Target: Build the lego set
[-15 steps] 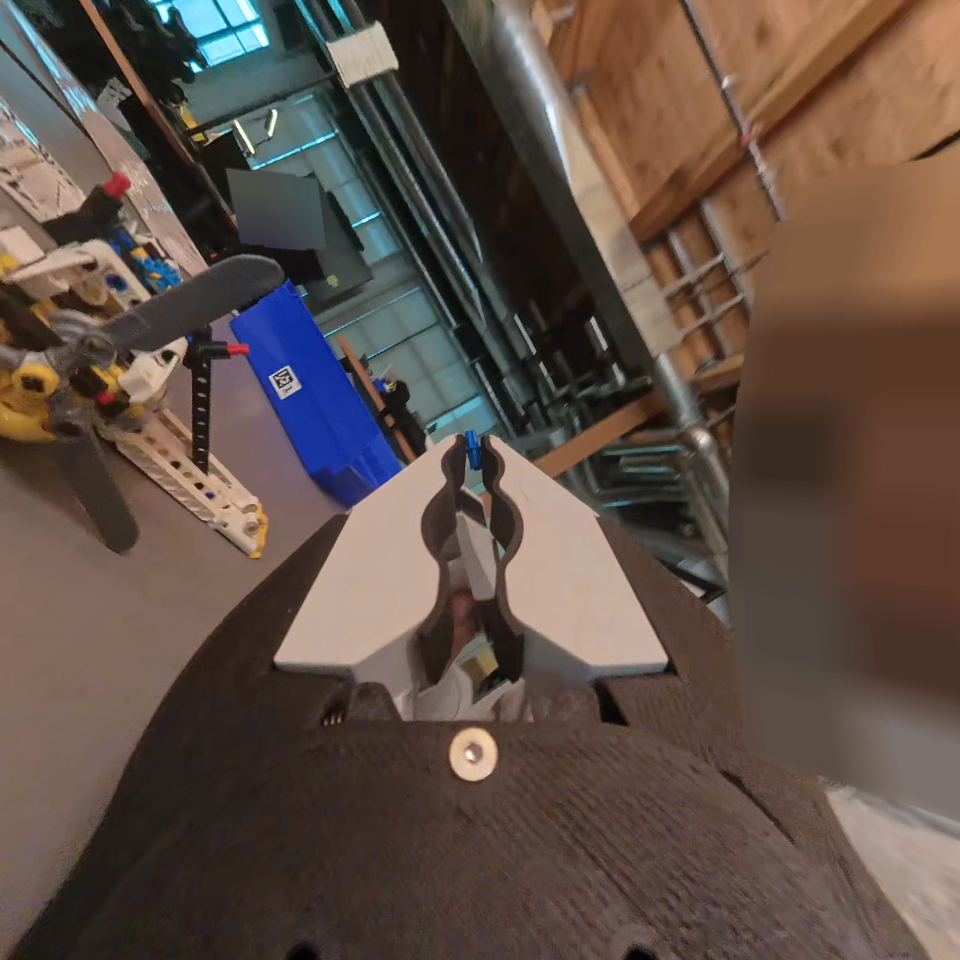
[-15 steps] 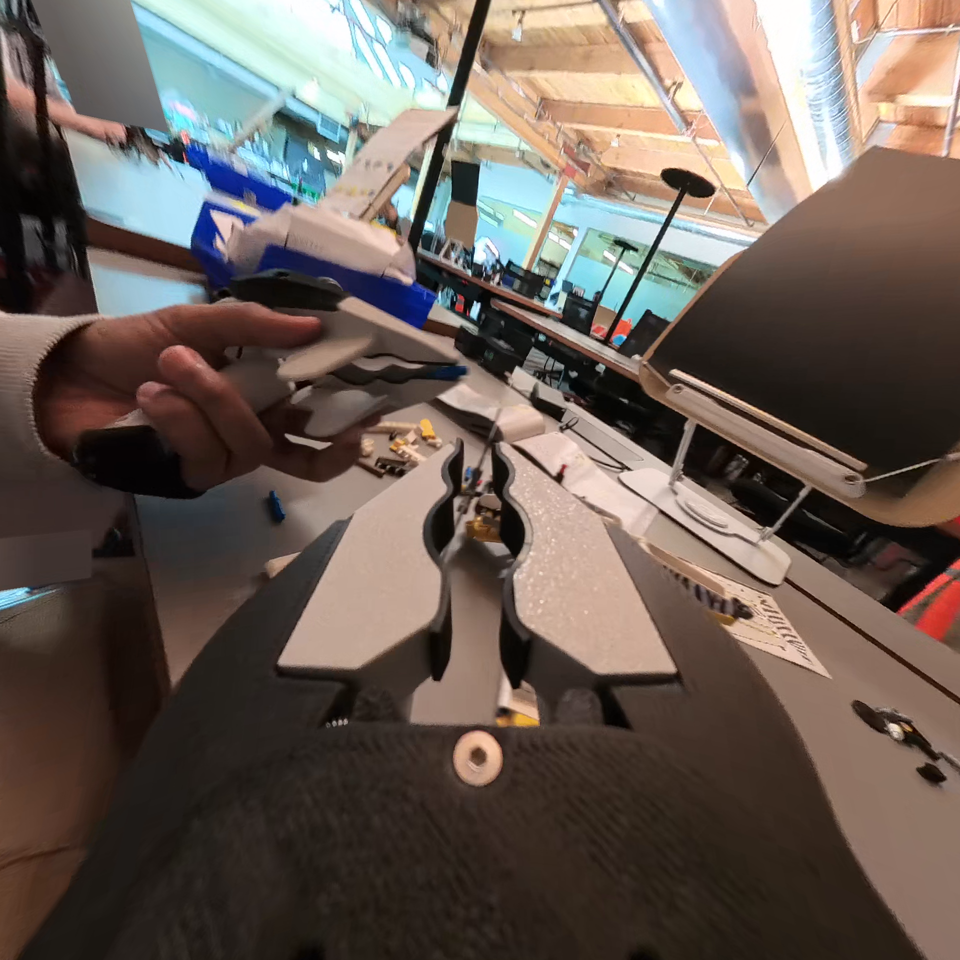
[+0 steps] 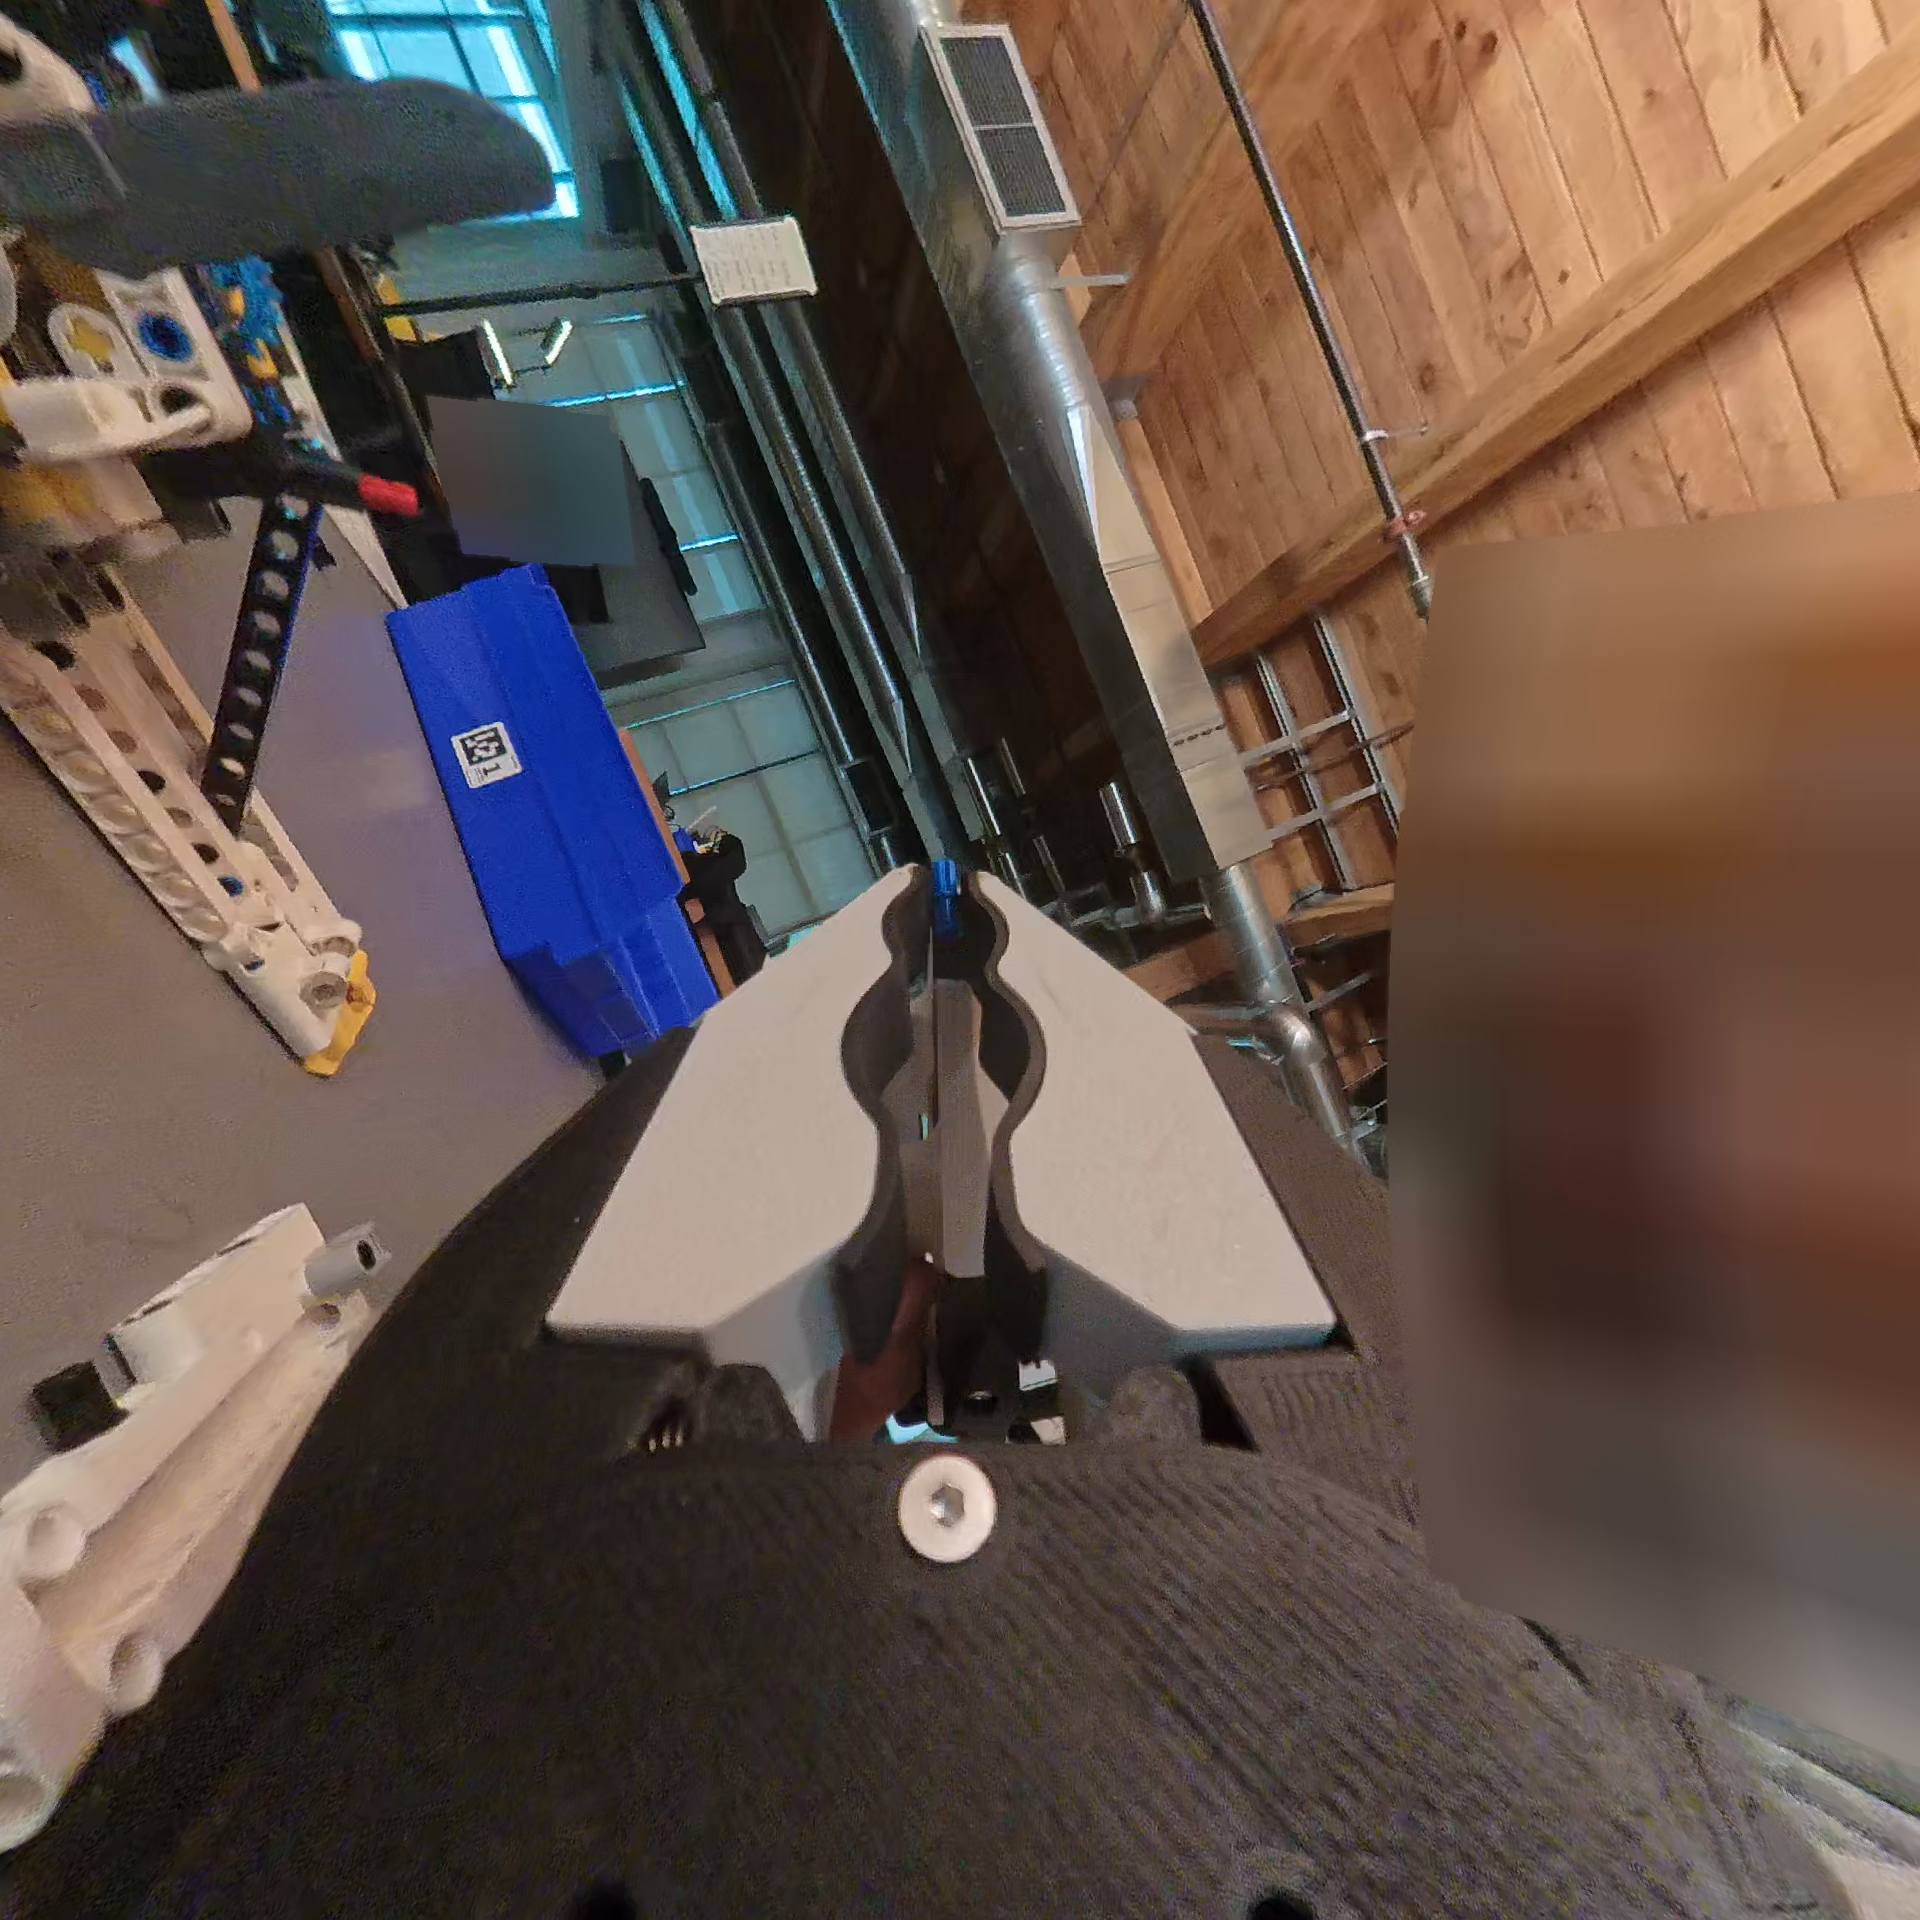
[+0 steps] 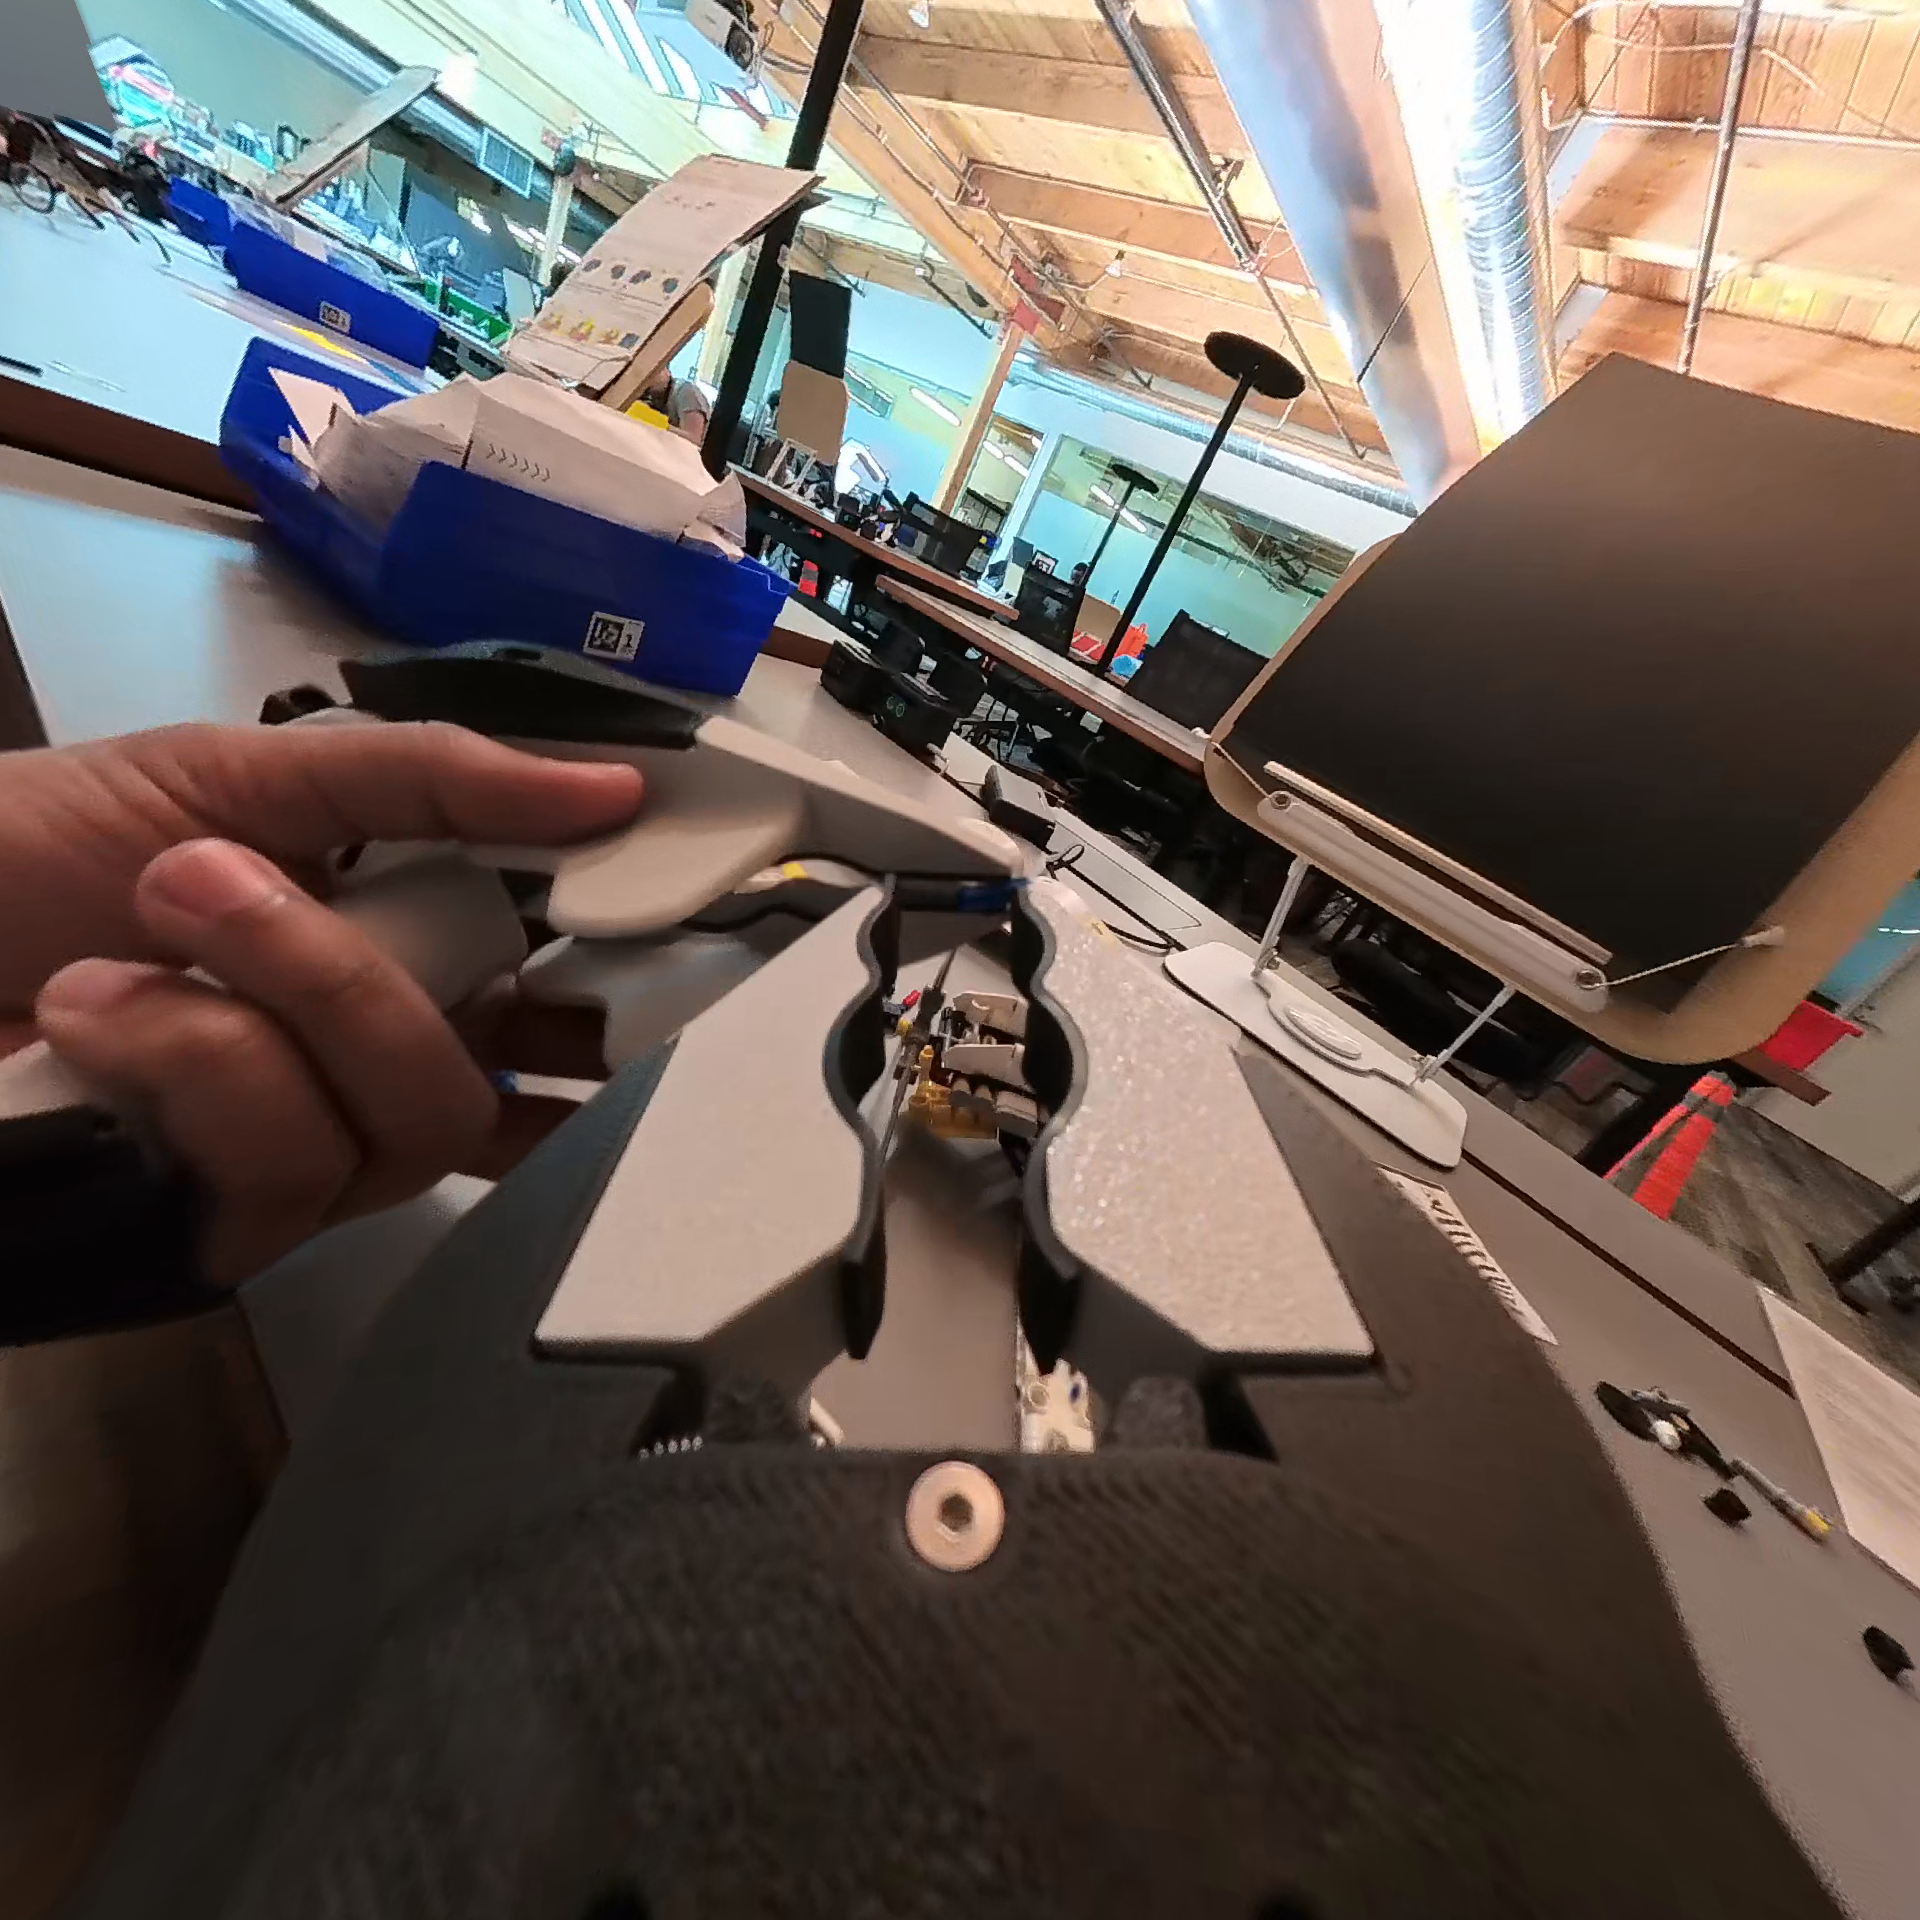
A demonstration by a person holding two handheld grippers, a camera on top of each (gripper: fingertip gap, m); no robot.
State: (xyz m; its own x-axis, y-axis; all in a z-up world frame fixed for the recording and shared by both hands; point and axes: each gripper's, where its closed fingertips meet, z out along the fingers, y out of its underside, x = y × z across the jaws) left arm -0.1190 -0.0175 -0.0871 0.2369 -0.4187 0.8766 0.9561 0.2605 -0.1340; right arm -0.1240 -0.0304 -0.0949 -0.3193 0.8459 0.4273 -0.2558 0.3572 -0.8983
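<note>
My left gripper (image 3: 943,883) is shut on a small blue pin (image 3: 943,896) that sticks out of its tips. In the right wrist view a hand holds that left gripper (image 4: 1003,868) in from the left, and the blue pin (image 4: 985,891) lies between my right gripper's fingertips. My right gripper (image 4: 951,914) is open with a clear gap between its jaws. The white, yellow and black Lego model (image 3: 114,416) with a grey rotor blade (image 3: 281,177) stands at the upper left. It also shows through the right jaws' gap in the right wrist view (image 4: 966,1070).
A blue bin (image 4: 499,561) holding paper bags stands at the back of the grey table, also in the left wrist view (image 3: 551,810). A dark tablet on a stand (image 4: 1558,727) is at the right. Small loose parts (image 4: 1662,1423) and a paper sheet (image 4: 1860,1434) lie right. A white Lego part (image 3: 156,1403) lies near left. The grippers are tip to tip, or close to it.
The left gripper has brought the blue pin right and down to the right gripper's tips. The right jaws have opened wider. The left view has moved closer to the model.
</note>
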